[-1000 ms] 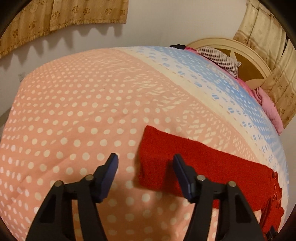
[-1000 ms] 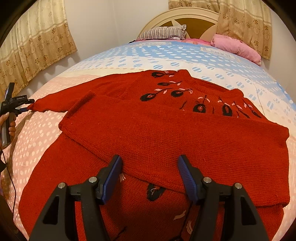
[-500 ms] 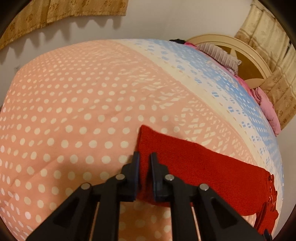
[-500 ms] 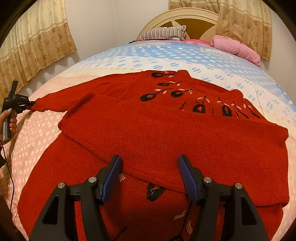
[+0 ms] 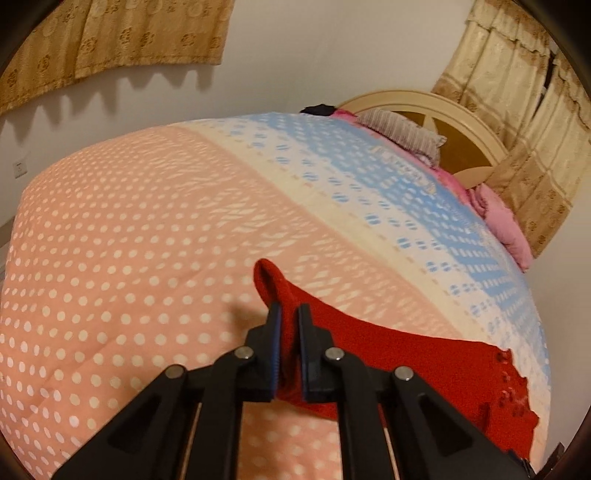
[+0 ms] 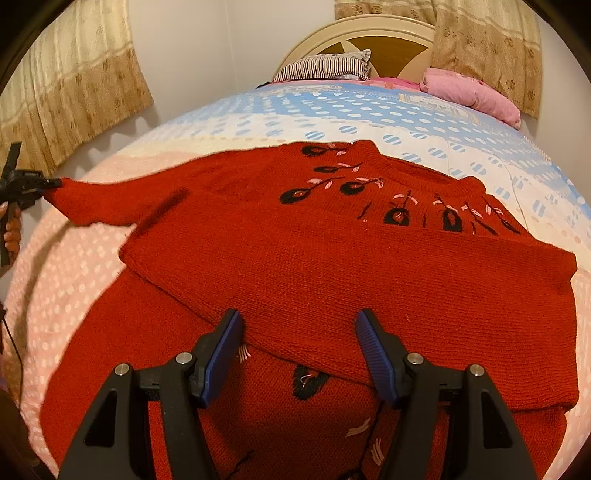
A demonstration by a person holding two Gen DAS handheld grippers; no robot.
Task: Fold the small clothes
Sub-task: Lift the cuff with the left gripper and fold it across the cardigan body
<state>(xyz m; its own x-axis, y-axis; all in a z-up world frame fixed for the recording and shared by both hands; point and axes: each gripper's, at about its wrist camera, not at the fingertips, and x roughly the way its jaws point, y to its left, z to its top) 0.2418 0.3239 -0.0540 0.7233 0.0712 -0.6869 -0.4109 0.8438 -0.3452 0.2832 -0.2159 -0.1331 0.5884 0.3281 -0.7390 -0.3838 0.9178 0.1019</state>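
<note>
A: Red knitted wool, that is what fills the right wrist view: a red knitted sweater with black and pink embroidered flowers (image 6: 332, 266) lies spread on the polka-dot quilt in pink, cream and blue (image 6: 332, 110) that covers the bed.

B: How is the sweater lying?

A: Its neckline points to the far side, toward the cream arched wooden headboard (image 6: 369, 33). One sleeve is folded across the body from the right, its cuff ending left of the middle. The other sleeve (image 5: 388, 354) stretches out to the left.

B: And the left gripper (image 5: 289, 343)?

A: Its jaws are pressed together on the cuff end of that outstretched sleeve, the red wool squeezed between the blue pads. The cuff stands above the quilt and curls over beyond the fingertips. In the right wrist view the same gripper shows at the far left edge, with a hand (image 6: 13, 229) holding it.

B: The right gripper (image 6: 297, 339)?

A: Its jaws stand spread, pinching nothing. It hovers over the near part of the sweater, at the lower edge of the folded sleeve.

B: Anything else on the bed?

A: A striped pillow (image 6: 325, 66) and a pink bundled blanket (image 6: 469, 92) at the far end, by the headboard.
</note>
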